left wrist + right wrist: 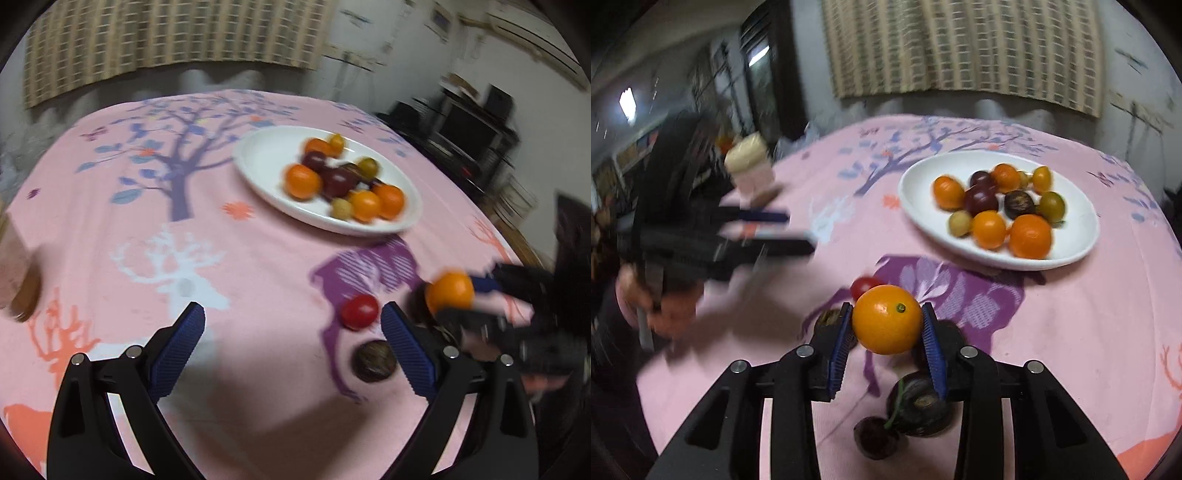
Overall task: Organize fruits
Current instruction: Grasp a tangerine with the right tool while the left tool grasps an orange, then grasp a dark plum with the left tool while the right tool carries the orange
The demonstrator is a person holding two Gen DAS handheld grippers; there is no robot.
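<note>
A white oval plate on the pink tablecloth holds several oranges, dark plums and small yellow-green fruits. My right gripper is shut on an orange, held just above the cloth. Under it lie a red tomato and dark round fruits. My left gripper is open and empty above the cloth, left of the tomato; in the right wrist view it shows blurred at the left.
A pale cup-like container stands near the table's left edge. The round table has a pink cloth printed with trees and deer. A dark shelf with electronics stands beyond the far right edge.
</note>
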